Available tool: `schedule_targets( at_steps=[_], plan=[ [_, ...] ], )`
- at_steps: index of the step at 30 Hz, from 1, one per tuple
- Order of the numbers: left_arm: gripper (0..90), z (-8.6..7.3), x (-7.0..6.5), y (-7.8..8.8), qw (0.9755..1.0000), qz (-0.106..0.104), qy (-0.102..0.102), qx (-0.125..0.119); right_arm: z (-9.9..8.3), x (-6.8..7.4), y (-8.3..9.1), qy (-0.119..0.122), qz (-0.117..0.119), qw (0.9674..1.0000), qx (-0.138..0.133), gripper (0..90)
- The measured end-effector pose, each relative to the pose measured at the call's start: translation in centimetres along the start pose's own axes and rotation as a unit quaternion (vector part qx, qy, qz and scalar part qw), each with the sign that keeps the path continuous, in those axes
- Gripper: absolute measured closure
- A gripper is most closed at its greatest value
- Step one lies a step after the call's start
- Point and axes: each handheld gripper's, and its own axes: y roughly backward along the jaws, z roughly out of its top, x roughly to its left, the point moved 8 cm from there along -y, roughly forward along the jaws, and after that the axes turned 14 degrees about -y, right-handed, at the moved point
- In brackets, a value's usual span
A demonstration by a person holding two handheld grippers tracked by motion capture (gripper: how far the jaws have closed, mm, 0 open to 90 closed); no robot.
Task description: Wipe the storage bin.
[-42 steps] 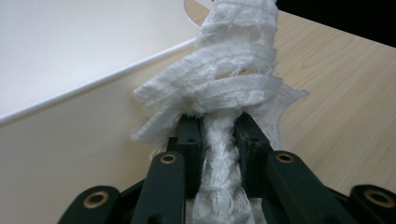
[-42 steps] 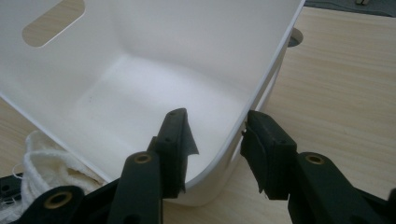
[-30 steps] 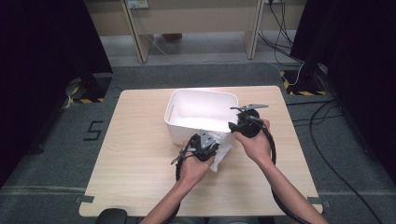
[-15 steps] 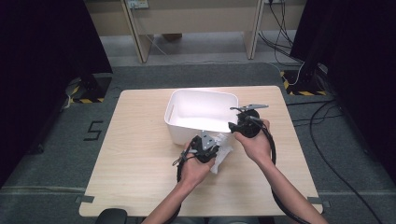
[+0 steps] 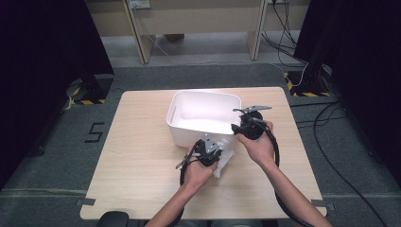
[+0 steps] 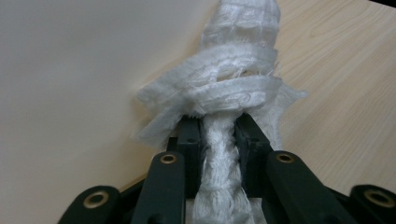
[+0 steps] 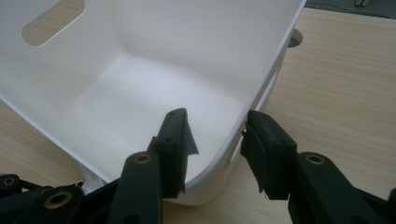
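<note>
Broadly, the wooden worktop (image 5: 137, 161) lies bare on its left half, and the left hand-held gripper (image 5: 208, 152) sits just in front of the white bin (image 5: 189, 130), its jaws pinched tight on a crumpled white cloth (image 6: 224, 93) that rests on the wood against the bin's near wall. Further right, the right hand-held gripper (image 7: 215, 135) straddles the bin's near right corner, one jaw inside the rim and one outside, parted and not pressing the wall, with open worktop beyond it to the right edge.
</note>
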Motion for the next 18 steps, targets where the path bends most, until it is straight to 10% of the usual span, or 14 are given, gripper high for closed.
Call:
schedule_targets(
  at_steps=[18],
  plan=[
    [74.9, -1.6, -0.4, -1.6, 0.9996, -0.012, 0.001, 0.026, 0.0, 0.0, 0.0, -0.001, 0.001, 1.0, -0.001, 59.8]
  ],
)
